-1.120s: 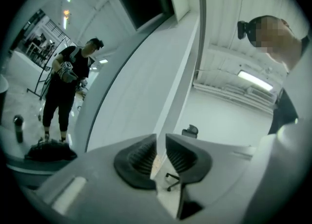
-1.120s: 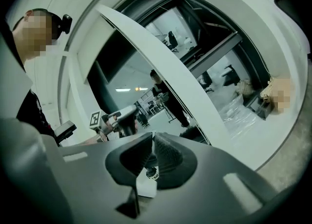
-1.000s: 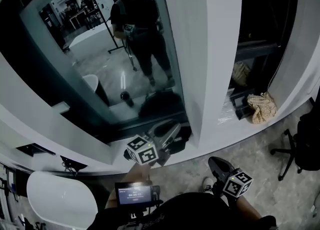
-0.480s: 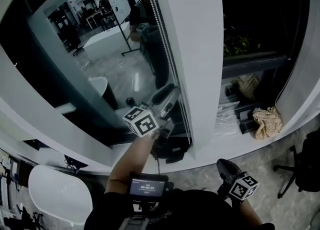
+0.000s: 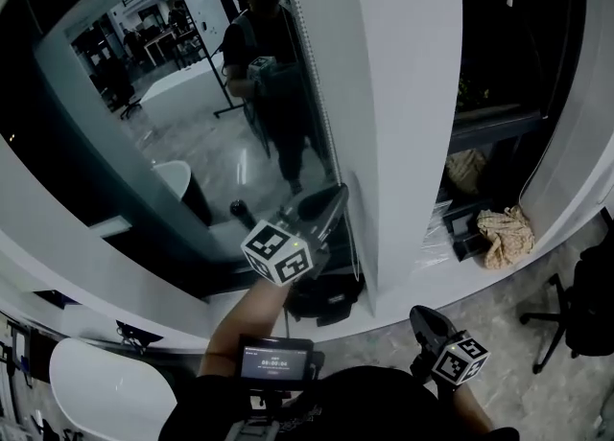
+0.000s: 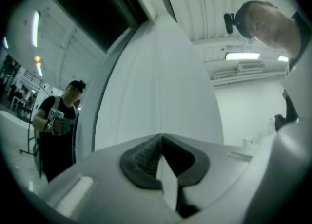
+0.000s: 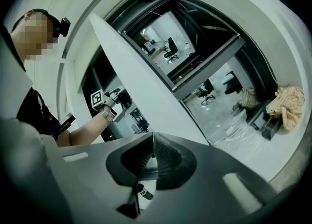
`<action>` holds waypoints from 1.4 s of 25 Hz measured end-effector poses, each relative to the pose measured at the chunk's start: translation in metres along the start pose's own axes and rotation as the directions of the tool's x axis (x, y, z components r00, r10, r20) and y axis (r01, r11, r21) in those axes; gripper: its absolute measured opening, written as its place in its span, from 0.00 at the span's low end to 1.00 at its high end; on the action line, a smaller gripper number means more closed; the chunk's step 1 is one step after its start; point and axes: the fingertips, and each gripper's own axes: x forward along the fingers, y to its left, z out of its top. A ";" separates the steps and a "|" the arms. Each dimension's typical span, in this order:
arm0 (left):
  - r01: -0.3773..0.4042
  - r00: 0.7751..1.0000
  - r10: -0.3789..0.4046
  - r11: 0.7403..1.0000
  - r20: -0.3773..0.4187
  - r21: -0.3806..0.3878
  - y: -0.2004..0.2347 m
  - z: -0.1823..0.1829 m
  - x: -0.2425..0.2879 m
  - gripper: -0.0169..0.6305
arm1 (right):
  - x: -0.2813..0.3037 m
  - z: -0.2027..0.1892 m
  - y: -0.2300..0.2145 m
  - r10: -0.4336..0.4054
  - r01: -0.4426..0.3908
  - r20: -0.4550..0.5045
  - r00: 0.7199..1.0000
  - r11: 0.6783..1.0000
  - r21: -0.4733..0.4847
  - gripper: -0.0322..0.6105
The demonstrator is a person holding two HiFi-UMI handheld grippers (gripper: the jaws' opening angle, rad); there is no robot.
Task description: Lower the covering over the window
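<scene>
Left gripper (image 6: 160, 138) first: its jaws have just snapped together, and the bead chain (image 6: 158, 86) runs straight down into their tip, so it looks pinched on the chain. A second ago that gripper sat low by the sill; now the arm is lifted to the window's right edge, hard against the white pillar (image 5: 403, 123). That reads as the grab made and the pull yet to come.

Right gripper (image 7: 152, 140) hangs low at the person's side, jaws together on nothing.

And the covering itself? No view shows it. The window glass (image 5: 192, 142) is bare and dark, mirroring the person and the lit room, with the chain hanging taut along its right frame.
</scene>
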 end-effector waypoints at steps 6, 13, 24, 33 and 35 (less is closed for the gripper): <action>-0.037 0.963 0.018 0.997 -0.270 -0.065 -0.028 -0.121 -0.048 0.03 | 0.031 -0.001 0.034 0.068 -0.069 -0.011 0.998 0.996 -0.059 0.06; -0.086 0.698 -0.091 0.974 -0.710 -0.210 -0.131 -0.360 -0.171 0.03 | 0.059 0.057 0.097 0.201 -0.182 0.101 0.974 0.969 -0.167 0.09; -0.120 0.710 -0.148 0.938 -0.689 -0.325 -0.173 -0.378 -0.196 0.03 | 0.074 0.182 0.260 0.489 -0.359 0.180 0.854 0.802 -0.478 0.20; -0.102 0.739 -0.171 0.928 -0.652 -0.358 -0.173 -0.372 -0.200 0.03 | 0.075 0.199 0.272 0.409 -0.134 0.224 0.885 0.683 -0.718 0.07; -0.063 0.790 -0.193 0.918 -0.582 -0.391 -0.170 -0.359 -0.203 0.04 | 0.077 0.181 0.251 0.327 -0.044 0.184 0.927 0.582 -0.812 0.07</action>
